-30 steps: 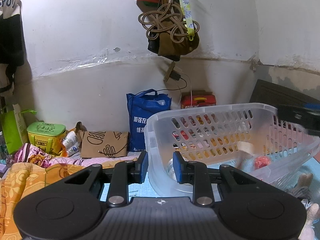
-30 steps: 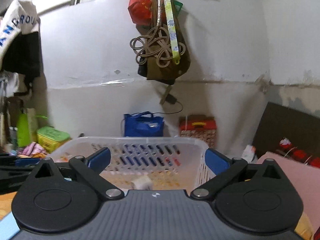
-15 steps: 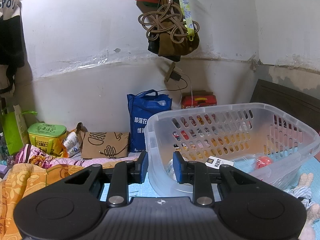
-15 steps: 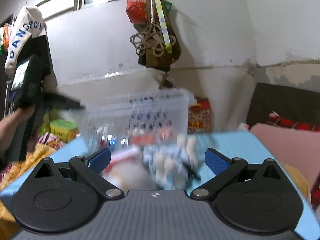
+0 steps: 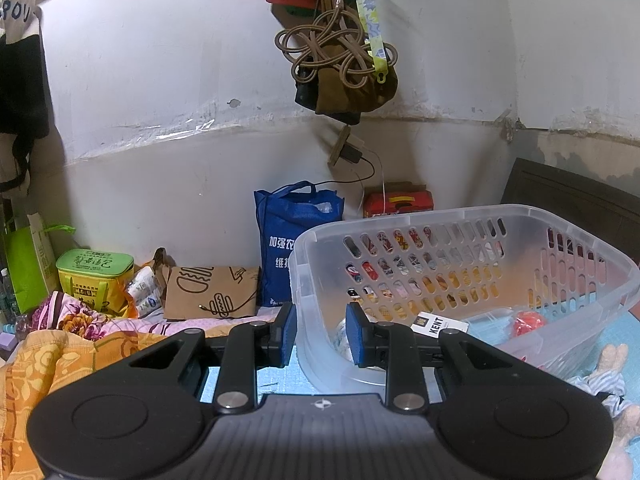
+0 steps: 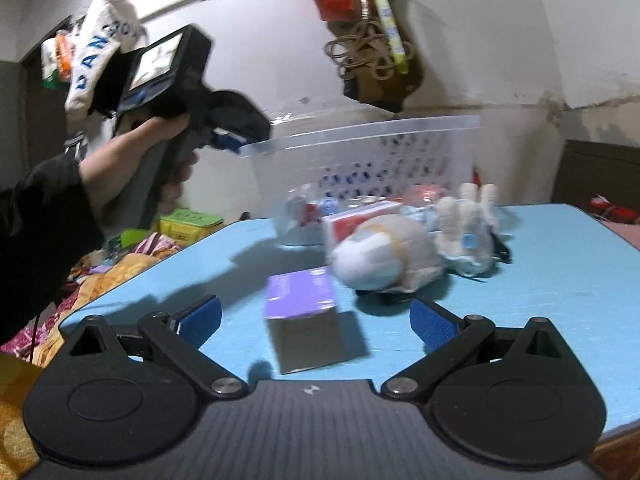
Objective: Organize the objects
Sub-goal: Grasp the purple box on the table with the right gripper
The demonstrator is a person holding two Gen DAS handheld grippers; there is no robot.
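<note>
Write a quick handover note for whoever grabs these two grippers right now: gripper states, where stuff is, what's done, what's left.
Left gripper: holds the near rim of the clear basket, tilting it on the blue table.
Right gripper: open, empty, low over the table facing the purple box.
Done: KENT box and a red item are in the basket.
Left: purple box, grey-white plush and striped plush doll sit on the table by the basket.

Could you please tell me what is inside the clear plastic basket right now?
In the basket: a KENT box, something red, light-blue packets. The left gripper covers the near corner.
</note>
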